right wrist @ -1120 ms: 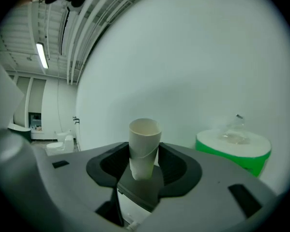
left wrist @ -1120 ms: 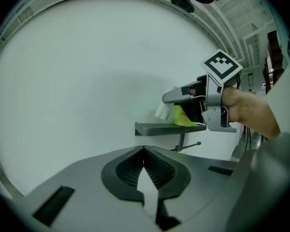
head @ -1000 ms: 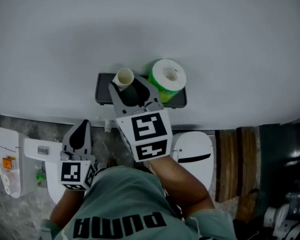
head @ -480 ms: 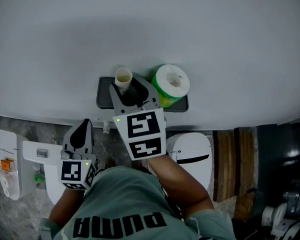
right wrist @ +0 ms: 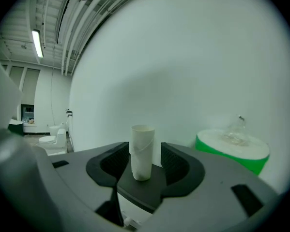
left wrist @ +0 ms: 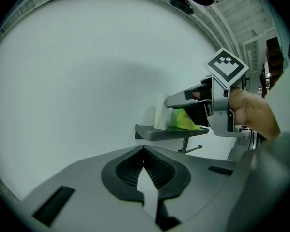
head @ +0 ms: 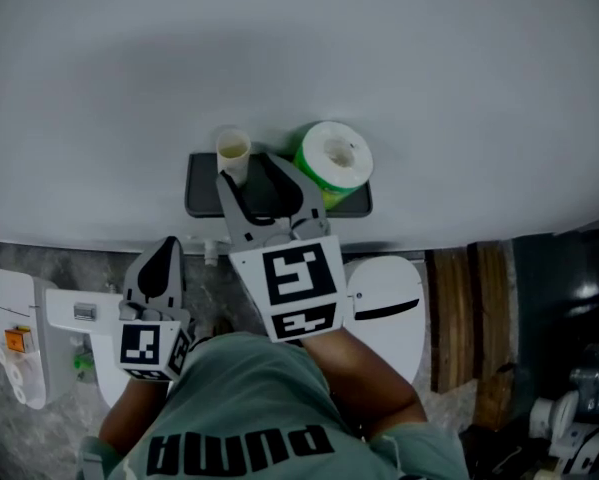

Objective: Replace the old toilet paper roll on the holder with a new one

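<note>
A dark wall shelf (head: 204, 200) carries an empty cardboard tube (head: 233, 152), upright at its left end. A new roll in green wrap (head: 335, 162) stands at its right end. My right gripper (head: 261, 178) reaches level over the shelf with its jaws apart. In the right gripper view the tube (right wrist: 142, 152) stands just ahead of the gripper (right wrist: 144, 149), between the tips, with a gap on its right side. The green roll (right wrist: 233, 150) sits to the right. My left gripper (head: 160, 258) hangs lower left, shut and holding nothing (left wrist: 144, 151).
A metal rod (left wrist: 192, 150) sticks out under the shelf (left wrist: 170, 132). A white toilet (head: 387, 310) stands below the shelf, white fixtures (head: 24, 336) sit at the left, and wooden slats (head: 461, 318) run down the right.
The tube's top now shows slightly further left, beside the right gripper's left fingertip. Both grippers have hardly moved.
</note>
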